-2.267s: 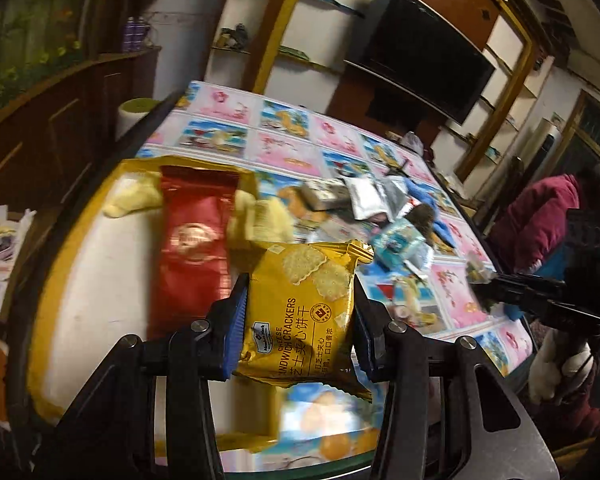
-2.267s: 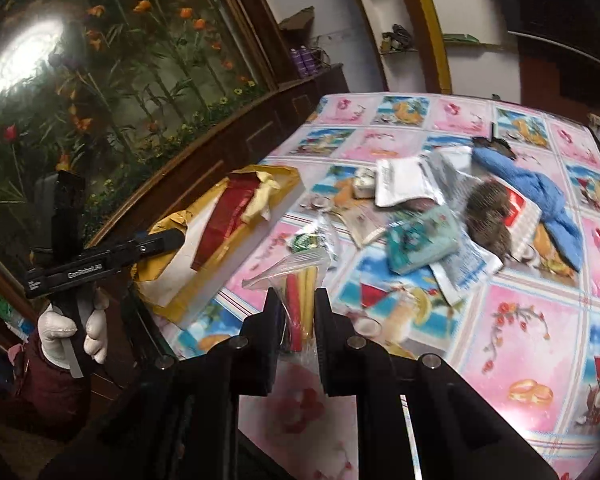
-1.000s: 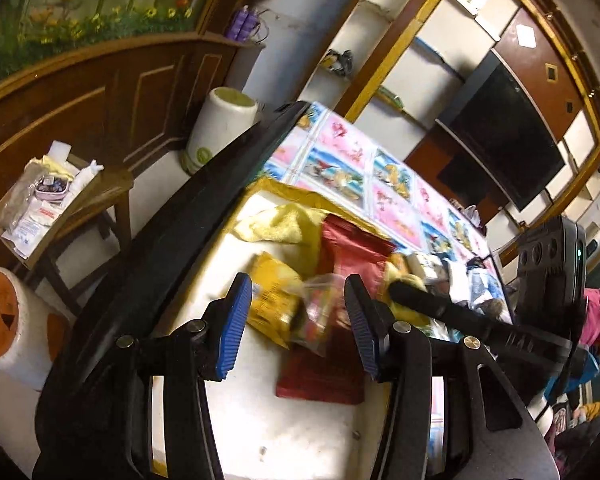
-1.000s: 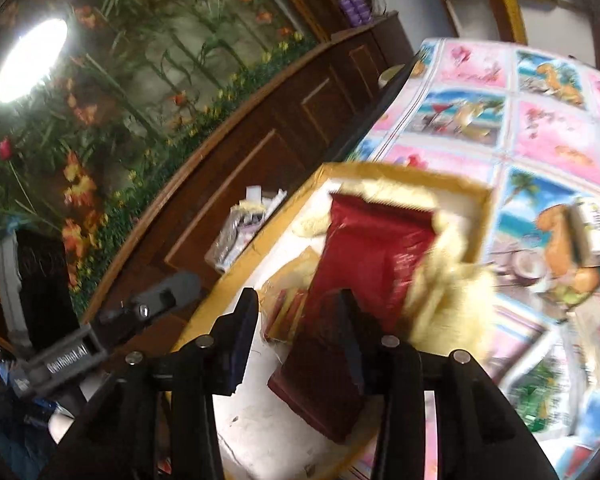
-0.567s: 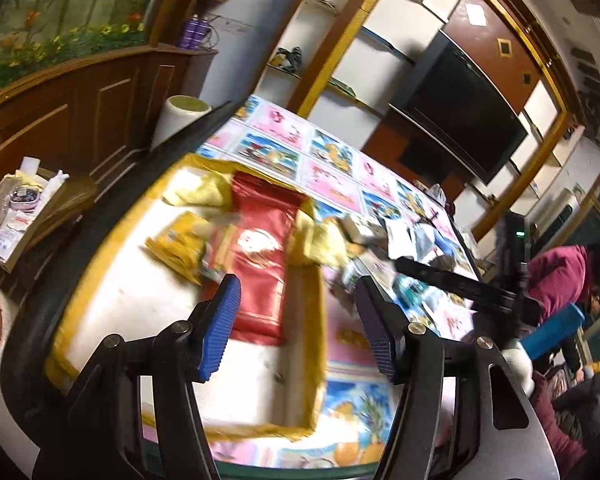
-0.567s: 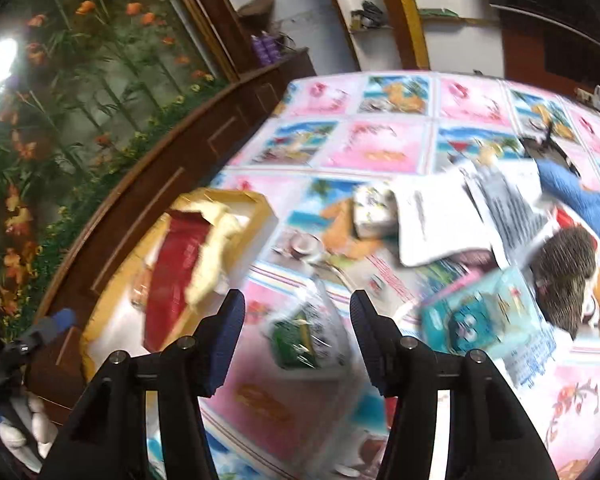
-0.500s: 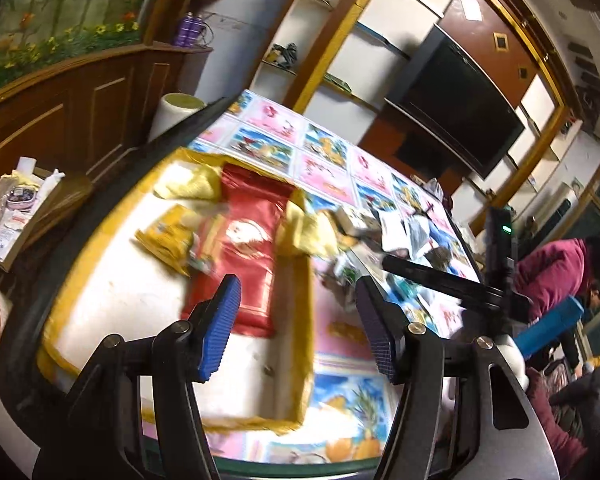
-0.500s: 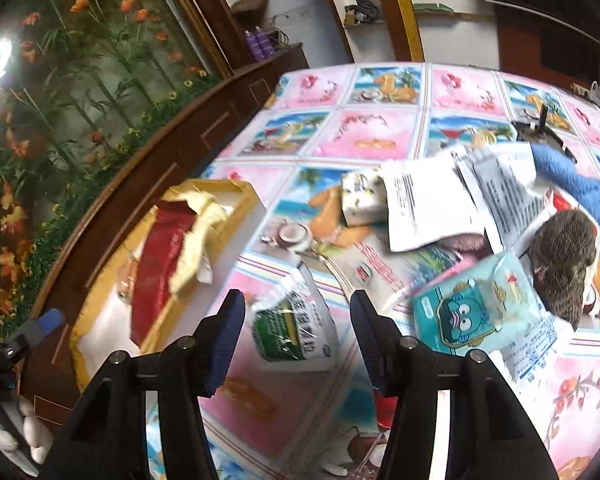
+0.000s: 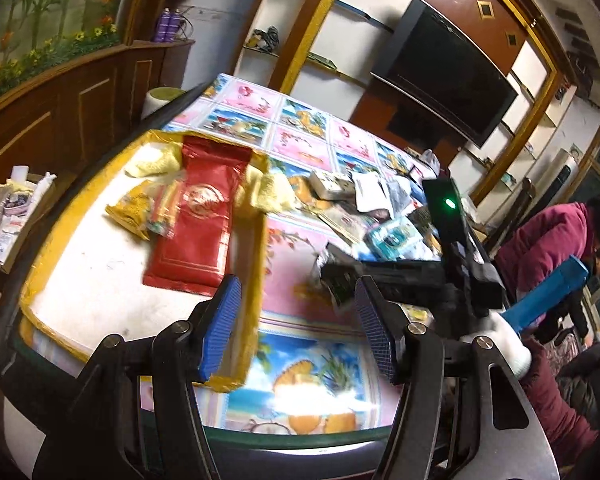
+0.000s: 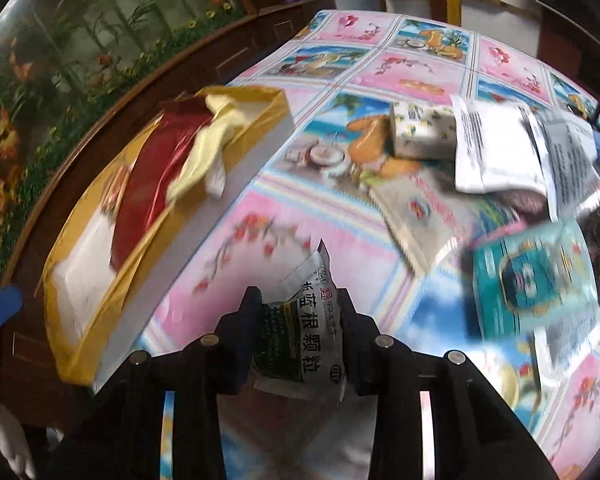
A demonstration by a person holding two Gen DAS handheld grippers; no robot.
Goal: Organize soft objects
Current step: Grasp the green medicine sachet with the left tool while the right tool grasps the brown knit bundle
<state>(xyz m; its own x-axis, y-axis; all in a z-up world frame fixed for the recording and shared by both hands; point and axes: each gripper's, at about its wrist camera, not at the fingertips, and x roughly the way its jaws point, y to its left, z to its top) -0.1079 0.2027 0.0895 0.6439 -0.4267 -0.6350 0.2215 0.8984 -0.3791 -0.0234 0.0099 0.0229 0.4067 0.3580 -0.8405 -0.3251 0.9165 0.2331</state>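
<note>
From the left wrist, the left gripper (image 9: 298,326) hangs spread and empty over the table edge beside the yellow tray (image 9: 260,248), which holds the red packet (image 9: 196,216). From the right wrist, the right gripper (image 10: 298,316) is closing on a green-and-white sachet (image 10: 300,340) standing lengthwise between its fingers; the tray lies up and left of it, so this hand looks best placed to carry it there.
</note>
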